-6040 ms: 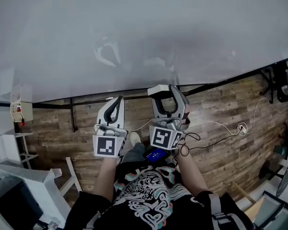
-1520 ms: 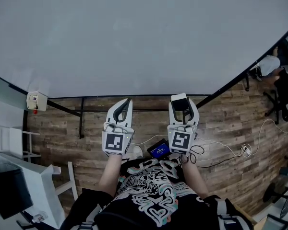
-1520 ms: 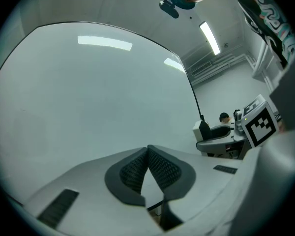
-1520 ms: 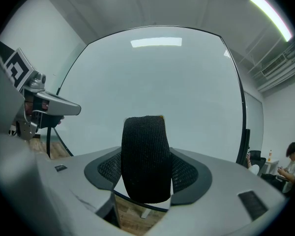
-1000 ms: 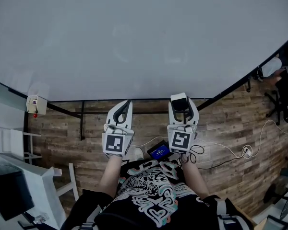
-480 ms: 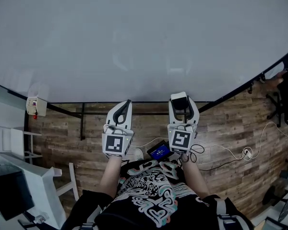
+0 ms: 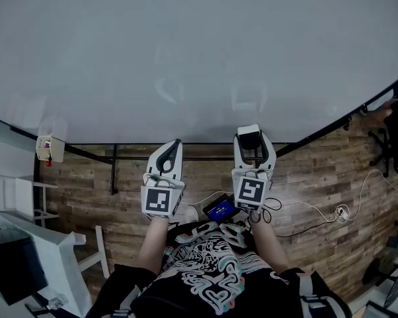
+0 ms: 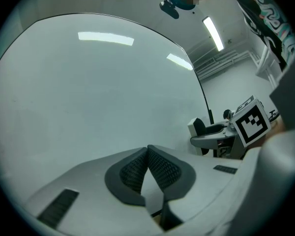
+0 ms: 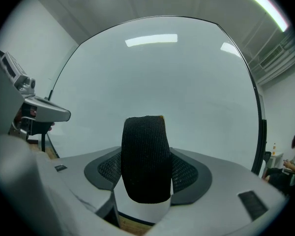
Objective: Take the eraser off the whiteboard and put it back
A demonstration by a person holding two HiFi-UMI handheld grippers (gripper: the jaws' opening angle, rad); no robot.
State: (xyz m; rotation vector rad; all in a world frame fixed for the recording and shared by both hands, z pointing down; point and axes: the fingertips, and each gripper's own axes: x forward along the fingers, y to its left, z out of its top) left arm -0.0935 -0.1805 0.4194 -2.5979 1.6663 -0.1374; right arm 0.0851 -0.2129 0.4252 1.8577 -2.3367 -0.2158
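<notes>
The whiteboard (image 7: 186,45) fills the upper part of the head view, with faint wiped smudges (image 7: 167,88) on it. My right gripper (image 7: 249,138) is shut on the eraser (image 7: 248,140), a white block with a black felt face. It is held close to the board's lower edge. In the right gripper view the eraser's black felt (image 9: 145,156) stands upright between the pads, facing the whiteboard (image 9: 187,77). My left gripper (image 7: 174,144) hangs beside it to the left, shut with nothing in it. Its pads (image 8: 160,167) meet at the tips.
The board's black stand bar (image 7: 113,171) runs below the board over a wooden floor (image 7: 318,177). Cables (image 7: 318,211) trail at the right. A white box (image 7: 45,148) hangs at the left, white furniture (image 7: 40,257) stands lower left, and a seated person (image 9: 292,156) is at the far right.
The right gripper with the eraser has edged slightly up toward the board's lower edge. The left gripper has stayed put. The faint smudges have come into view.
</notes>
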